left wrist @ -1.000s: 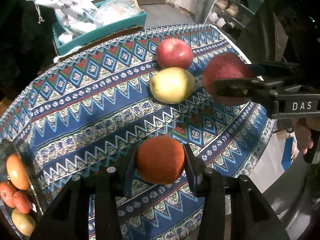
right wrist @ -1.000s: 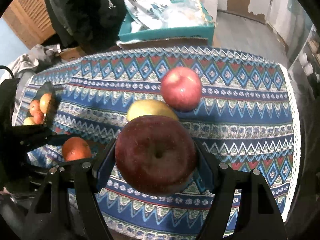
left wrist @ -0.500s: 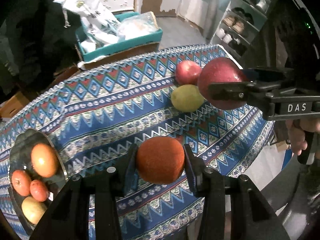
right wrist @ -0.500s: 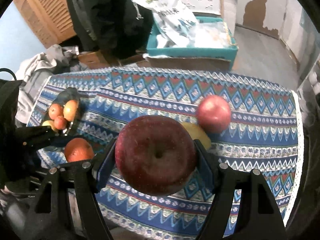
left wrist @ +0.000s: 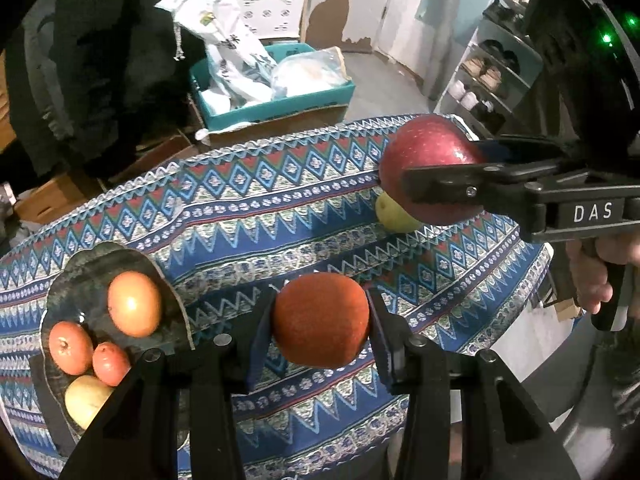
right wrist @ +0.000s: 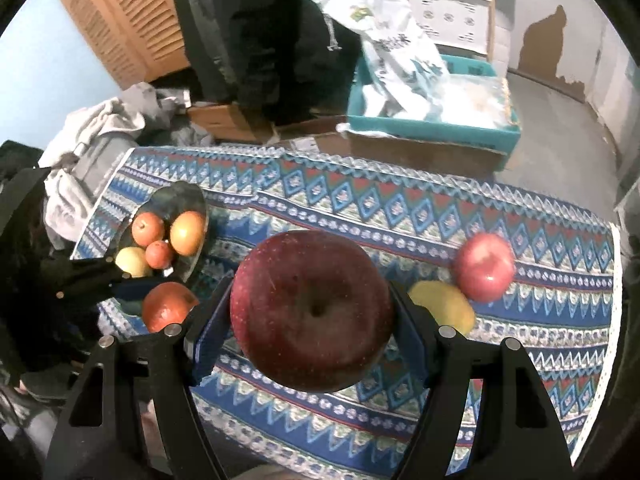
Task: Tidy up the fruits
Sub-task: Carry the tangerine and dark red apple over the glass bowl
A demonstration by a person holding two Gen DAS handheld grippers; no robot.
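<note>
- Left wrist view: left gripper (left wrist: 320, 344) has its fingers (left wrist: 259, 344) closed tight on an orange (left wrist: 320, 320), one pad on each side, fruit held up off the surface (left wrist: 280, 216) w/ the patterned blue cloth.
- Same view, right gripper (left wrist: 436, 180) comes in from the right edge, clamped on a big dark red apple (left wrist: 428, 160), also in the air. A hand (left wrist: 596, 272) holds its grip lower right.
- A yellow fruit (left wrist: 394, 216) peeks out from just under/behind that apple, lying on the cloth.
- Lower left there's a dark plate (left wrist: 100, 256) w/ 4 fruits: a big orange-yellow one (left wrist: 134, 304), two smaller reddish ones (left wrist: 70, 348) and (left wrist: 110, 362), plus a pale yellow one (left wrist: 86, 400) at the near end.
- Behind the surface: teal box (left wrist: 276, 108) w/ plastic bags in it, shoe rack (left wrist: 488, 80) far right.
- Right wrist view: right gripper (right wrist: 310, 344) fingers (right wrist: 206, 340) pinch the dark red apple (right wrist: 310, 312) on both sides, stem dimple facing the cam, held above the cloth.
- On the surface (right wrist: 360, 208) to the right: a lighter red apple (right wrist: 484, 266) touching or nearly touching the yellow fruit (right wrist: 444, 306); can't tell which.
- Left side: plate (right wrist: 180, 198) w/ the same 4 fruits, and the left gripper (right wrist: 160, 300) just in front of it w/ the orange (right wrist: 168, 306) in its fingers.
- Bkgd: teal box (right wrist: 432, 130), pile of grey clothes (right wrist: 96, 128), wooden louvred door (right wrist: 120, 20).
</note>
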